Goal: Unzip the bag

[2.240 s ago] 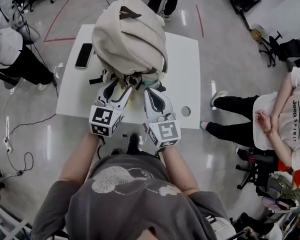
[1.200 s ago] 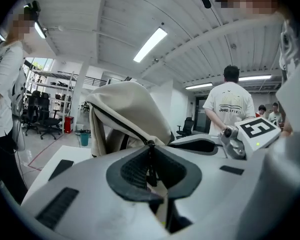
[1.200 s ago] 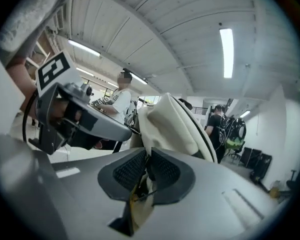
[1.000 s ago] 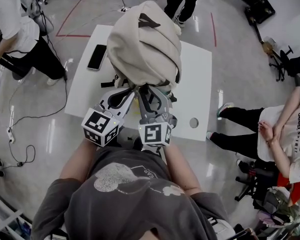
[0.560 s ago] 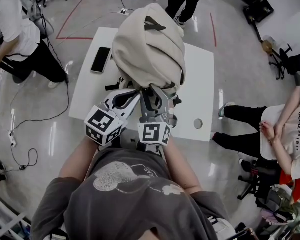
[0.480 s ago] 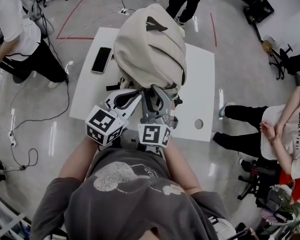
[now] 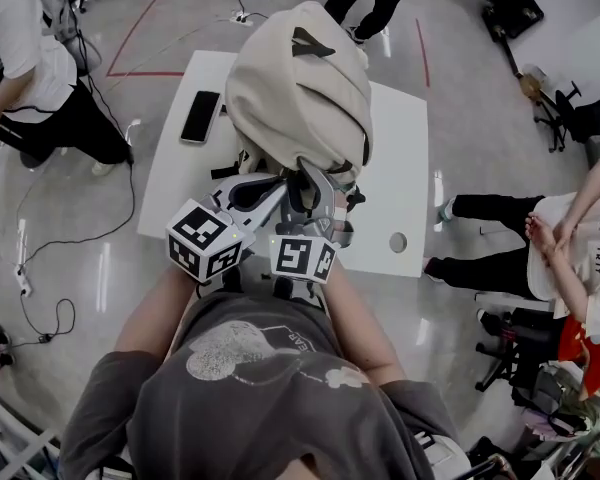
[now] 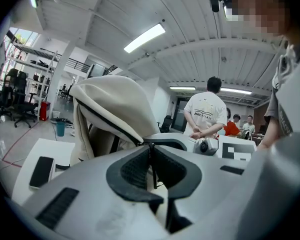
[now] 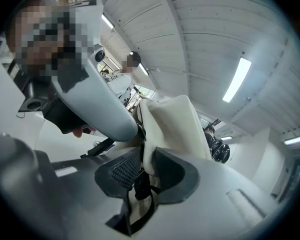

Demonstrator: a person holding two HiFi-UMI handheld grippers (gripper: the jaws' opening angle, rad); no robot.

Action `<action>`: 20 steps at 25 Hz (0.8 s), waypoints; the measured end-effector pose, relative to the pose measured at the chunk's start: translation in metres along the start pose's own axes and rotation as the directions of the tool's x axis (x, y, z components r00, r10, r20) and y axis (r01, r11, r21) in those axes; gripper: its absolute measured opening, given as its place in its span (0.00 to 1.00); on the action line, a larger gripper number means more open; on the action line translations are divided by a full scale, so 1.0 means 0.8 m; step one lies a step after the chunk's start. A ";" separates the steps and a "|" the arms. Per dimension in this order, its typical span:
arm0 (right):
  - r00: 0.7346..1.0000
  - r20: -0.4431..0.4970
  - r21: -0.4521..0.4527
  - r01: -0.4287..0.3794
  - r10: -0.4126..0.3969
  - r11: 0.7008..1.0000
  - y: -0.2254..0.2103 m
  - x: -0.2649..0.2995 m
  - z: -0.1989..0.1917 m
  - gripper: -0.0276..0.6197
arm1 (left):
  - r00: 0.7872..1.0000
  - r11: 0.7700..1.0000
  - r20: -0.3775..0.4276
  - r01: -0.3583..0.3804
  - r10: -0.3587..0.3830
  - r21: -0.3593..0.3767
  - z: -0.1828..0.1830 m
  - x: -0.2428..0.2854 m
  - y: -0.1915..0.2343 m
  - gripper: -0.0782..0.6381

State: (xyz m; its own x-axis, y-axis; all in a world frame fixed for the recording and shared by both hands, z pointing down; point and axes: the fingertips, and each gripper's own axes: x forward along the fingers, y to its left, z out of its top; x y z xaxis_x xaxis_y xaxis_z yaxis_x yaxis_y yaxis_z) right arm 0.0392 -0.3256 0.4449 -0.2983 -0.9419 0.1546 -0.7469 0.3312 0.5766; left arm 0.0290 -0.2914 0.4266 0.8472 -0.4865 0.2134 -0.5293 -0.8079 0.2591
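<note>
Careful: the zipper pull (image 8: 153, 170) could slip from your pinching left gripper (image 8: 151, 149).
Your right gripper (image 9: 146, 153), jaws just closing on the bag (image 7: 295, 88), may grip loosely.

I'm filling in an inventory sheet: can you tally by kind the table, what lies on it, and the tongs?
Table: 1
Backpack: 1
Phone: 1
Tongs: 2, left tongs and right tongs
Total: 5

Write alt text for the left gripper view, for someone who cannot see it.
A grey claw is shut on the thin black zipper pull of a cream bag standing on a white table. A dark phone lies beside the bag; people stand behind.
</note>
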 end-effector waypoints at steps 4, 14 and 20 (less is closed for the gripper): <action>0.999 0.002 0.044 -0.047 0.047 0.998 -0.001 -0.003 -0.001 0.13 | 0.999 0.999 0.015 -0.029 0.030 -0.013 0.009 -0.007 0.014 0.15; 0.998 0.024 0.080 -0.054 0.052 0.995 -0.006 -0.015 0.001 0.11 | 0.989 0.993 0.146 -0.020 0.038 -0.120 0.069 -0.032 0.050 0.15; 0.998 0.030 0.073 -0.054 0.052 0.996 -0.007 -0.013 0.001 0.11 | 0.992 0.998 0.121 -0.026 0.032 -0.052 0.064 -0.037 0.051 0.15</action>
State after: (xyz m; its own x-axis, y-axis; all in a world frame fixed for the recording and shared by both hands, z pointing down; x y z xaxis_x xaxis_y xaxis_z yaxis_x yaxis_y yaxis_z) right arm 0.0458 -0.3173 0.4396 -0.3549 -0.9211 0.1600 -0.7711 0.3851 0.5070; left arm -0.0153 -0.3273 0.3829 0.8290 -0.5490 0.1065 -0.5530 -0.7765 0.3020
